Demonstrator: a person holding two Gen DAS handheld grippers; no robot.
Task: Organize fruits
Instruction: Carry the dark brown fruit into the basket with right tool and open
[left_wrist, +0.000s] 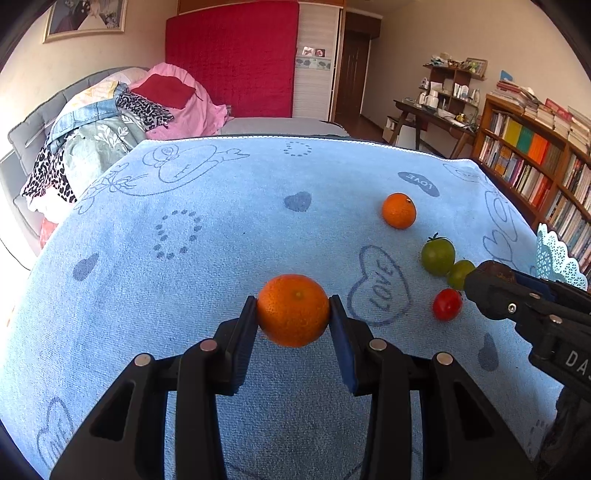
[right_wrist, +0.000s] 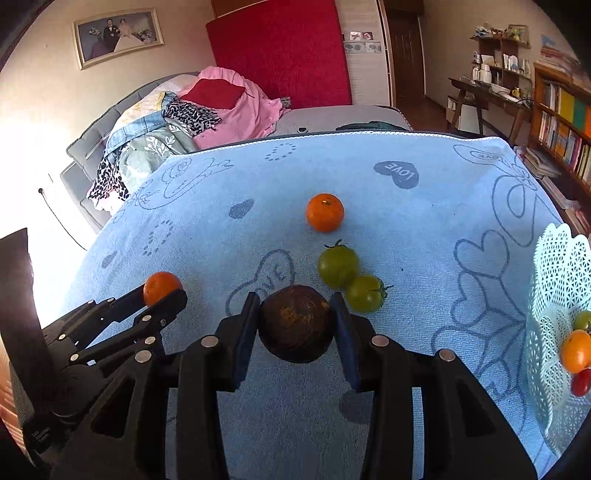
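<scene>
My left gripper (left_wrist: 293, 308) is shut on an orange mandarin (left_wrist: 293, 310), held over the blue towel (left_wrist: 184, 280). It also shows in the right wrist view (right_wrist: 162, 291), at the left. My right gripper (right_wrist: 295, 321) is shut on a dark brown round fruit (right_wrist: 295, 323). In the left wrist view the right gripper (left_wrist: 476, 284) comes in from the right. A second mandarin (right_wrist: 325, 212) (left_wrist: 399, 210), two green tomatoes (right_wrist: 338, 266) (right_wrist: 365, 293) and a red cherry tomato (left_wrist: 447, 303) lie on the towel.
A white lattice basket (right_wrist: 554, 280) stands at the right edge and holds an orange fruit (right_wrist: 575, 350), a red tomato (right_wrist: 581, 382) and a green one (right_wrist: 583, 319). A bed with piled clothes (right_wrist: 166, 122) lies behind, bookshelves (left_wrist: 532, 162) to the right.
</scene>
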